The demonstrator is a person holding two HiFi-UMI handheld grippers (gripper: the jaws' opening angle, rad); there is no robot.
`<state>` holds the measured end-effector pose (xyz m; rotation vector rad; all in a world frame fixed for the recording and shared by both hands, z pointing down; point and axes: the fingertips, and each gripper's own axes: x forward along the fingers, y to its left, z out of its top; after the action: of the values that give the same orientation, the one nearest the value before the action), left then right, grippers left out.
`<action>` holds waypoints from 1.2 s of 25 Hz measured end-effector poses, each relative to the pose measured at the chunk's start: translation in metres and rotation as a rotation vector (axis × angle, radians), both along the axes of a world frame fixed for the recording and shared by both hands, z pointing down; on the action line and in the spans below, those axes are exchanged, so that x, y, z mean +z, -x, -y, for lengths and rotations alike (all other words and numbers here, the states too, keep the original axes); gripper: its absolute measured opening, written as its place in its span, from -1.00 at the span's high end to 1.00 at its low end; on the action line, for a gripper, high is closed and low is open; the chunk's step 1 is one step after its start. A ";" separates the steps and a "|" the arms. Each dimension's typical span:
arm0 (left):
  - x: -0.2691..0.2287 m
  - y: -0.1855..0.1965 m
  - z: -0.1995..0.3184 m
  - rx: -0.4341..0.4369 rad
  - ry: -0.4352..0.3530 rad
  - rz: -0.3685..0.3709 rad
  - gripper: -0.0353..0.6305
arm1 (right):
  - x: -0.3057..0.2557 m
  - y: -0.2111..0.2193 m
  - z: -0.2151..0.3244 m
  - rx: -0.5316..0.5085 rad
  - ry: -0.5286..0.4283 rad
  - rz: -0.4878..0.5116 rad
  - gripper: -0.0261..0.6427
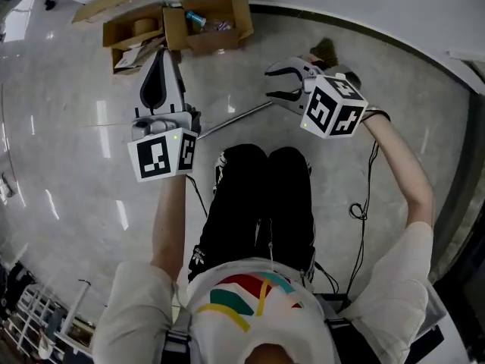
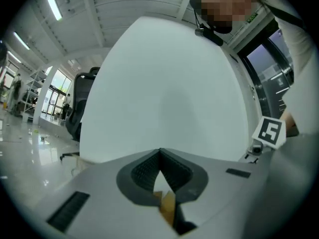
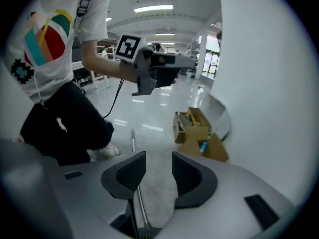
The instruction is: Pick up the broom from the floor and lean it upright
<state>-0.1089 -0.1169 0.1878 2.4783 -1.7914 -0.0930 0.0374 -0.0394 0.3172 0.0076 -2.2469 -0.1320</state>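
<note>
The broom lies on the glossy floor; its thin metal handle [image 1: 235, 120] runs from beside my left gripper's marker cube toward the brown bristle head [image 1: 326, 50] near the curved wall. My right gripper [image 1: 270, 83] hovers over the handle with its jaws open and nothing pressed between the pads. In the right gripper view the handle [image 3: 133, 139] passes under the left finger and through the gap of the right gripper [image 3: 159, 171]. My left gripper [image 1: 162, 53] points toward the cardboard boxes, shut and empty; the left gripper [image 2: 159, 152] faces the white wall.
Open cardboard boxes [image 1: 189, 21] and a flat cardboard sheet [image 1: 114, 2] sit by the curved white wall [image 1: 424, 21]. The person's dark-trousered legs [image 1: 265, 196] stand just behind the handle, with cables [image 1: 360, 203] hanging at the right. The boxes [image 3: 194, 133] lie ahead of the right gripper.
</note>
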 end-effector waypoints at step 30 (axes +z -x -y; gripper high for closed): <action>0.368 0.007 -0.047 0.065 0.034 0.002 0.76 | 0.434 0.012 -0.103 -0.297 0.089 -0.363 0.67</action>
<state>-0.1163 -0.0694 0.5561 2.5109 -1.6970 -0.0554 0.0255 0.0639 0.7514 -0.3711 -1.8766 -0.1774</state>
